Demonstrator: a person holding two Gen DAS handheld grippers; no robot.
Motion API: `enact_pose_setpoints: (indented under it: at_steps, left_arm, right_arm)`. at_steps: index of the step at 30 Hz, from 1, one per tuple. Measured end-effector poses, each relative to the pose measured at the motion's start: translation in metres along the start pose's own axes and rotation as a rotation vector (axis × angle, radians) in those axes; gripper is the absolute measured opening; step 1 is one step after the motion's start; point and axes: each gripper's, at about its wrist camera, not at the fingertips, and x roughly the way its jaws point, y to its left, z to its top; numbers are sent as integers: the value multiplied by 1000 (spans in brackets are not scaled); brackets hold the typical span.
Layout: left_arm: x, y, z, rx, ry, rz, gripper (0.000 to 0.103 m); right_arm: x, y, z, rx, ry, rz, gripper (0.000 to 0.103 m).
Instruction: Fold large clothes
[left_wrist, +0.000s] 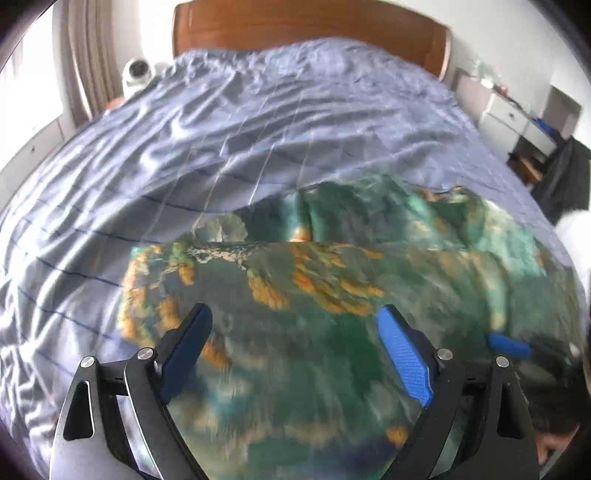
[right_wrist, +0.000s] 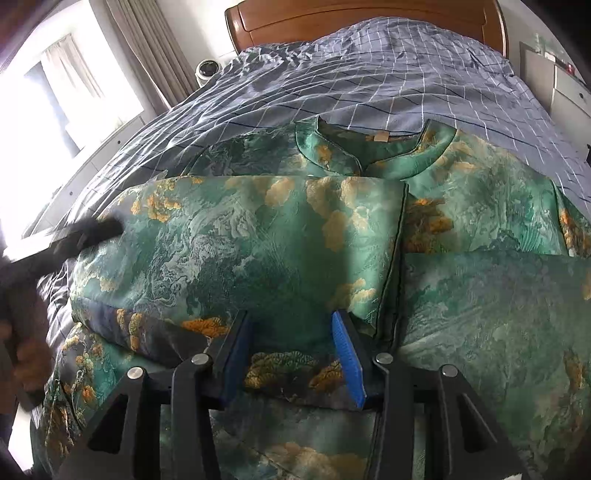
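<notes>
A large green garment with orange and white cloud print (right_wrist: 258, 236) lies on the bed, collar (right_wrist: 369, 151) toward the headboard, both sides folded inward over the middle. It shows blurred in the left wrist view (left_wrist: 332, 280). My left gripper (left_wrist: 295, 321) is open and empty just above the cloth near its left side. My right gripper (right_wrist: 291, 328) is open, its fingers straddling a folded edge of the garment at its lower middle. The left gripper's dark tip (right_wrist: 99, 229) shows at the garment's left edge. The right gripper's blue pad (left_wrist: 509, 343) shows at the lower right.
The bed has a wrinkled blue checked cover (left_wrist: 258, 122) and a wooden headboard (right_wrist: 362, 18). A white round device (right_wrist: 207, 70) sits at the bed's left by the curtains (right_wrist: 155, 48). White drawers (left_wrist: 513, 114) and dark cloth (left_wrist: 565, 177) stand to the right.
</notes>
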Motion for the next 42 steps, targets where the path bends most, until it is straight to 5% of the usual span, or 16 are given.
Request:
enact_pose_setpoints:
  at_steps: [3,12,17,28,34,37,42]
  left_arm:
    - [40,13,-10,-41,105,11,93]
    - [21,11,25,-37,12,37,91]
    - [58,31,14,-72,127,0,92]
    - [-5,7,-50,95,71,-10,92]
    - [-75,-2,-108,154,48,-56,92]
    - [-106,-7,-139,202,20,-45,93]
    - [-159,-1,-181,260,-36,-15,95]
  right_arm:
    - [1,0,0,1,0,-1,46]
    - [1,0,-2,2,-7,1,46]
    - [1,0,-3,4,-9,-1,46]
    - [2,7,-1,2,2,-50,46]
    - [-20,23,-4,-7,-6,-148,46]
    - [-46,35,-18,-33,-43,-185,74]
    - [-113,42,-73,-108,-117,-243,75]
